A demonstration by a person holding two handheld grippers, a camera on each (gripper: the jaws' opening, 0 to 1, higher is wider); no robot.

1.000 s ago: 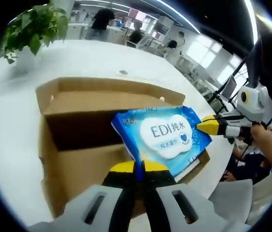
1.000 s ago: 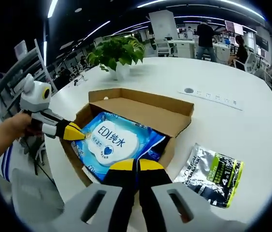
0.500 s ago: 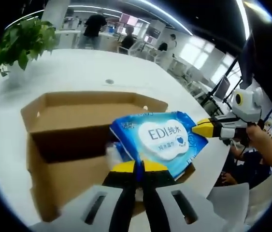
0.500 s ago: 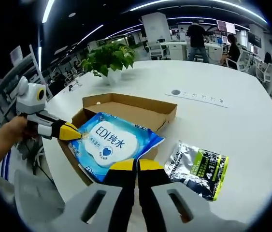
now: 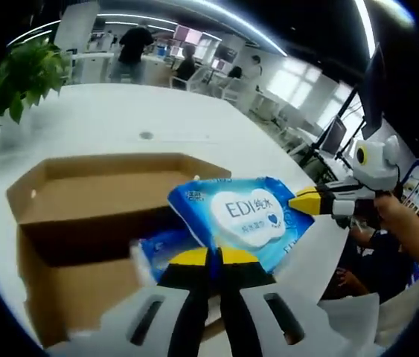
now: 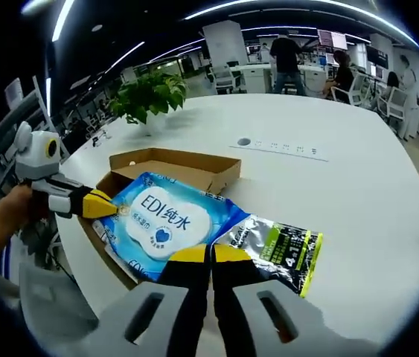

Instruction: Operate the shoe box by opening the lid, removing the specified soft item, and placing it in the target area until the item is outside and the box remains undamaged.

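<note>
Right gripper view: one box [image 6: 194, 167], two packs, blue [image 6: 168, 223] and silver [image 6: 280, 249].

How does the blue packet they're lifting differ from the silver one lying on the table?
The blue wipes pack is held over the cardboard box, pinched at two corners by the left gripper and the right gripper; the silver pouch lies flat on the white table, untouched. The blue pack has a white cloud-shaped label; the silver pouch has green and black print. Both are soft, sealed packets.
</note>
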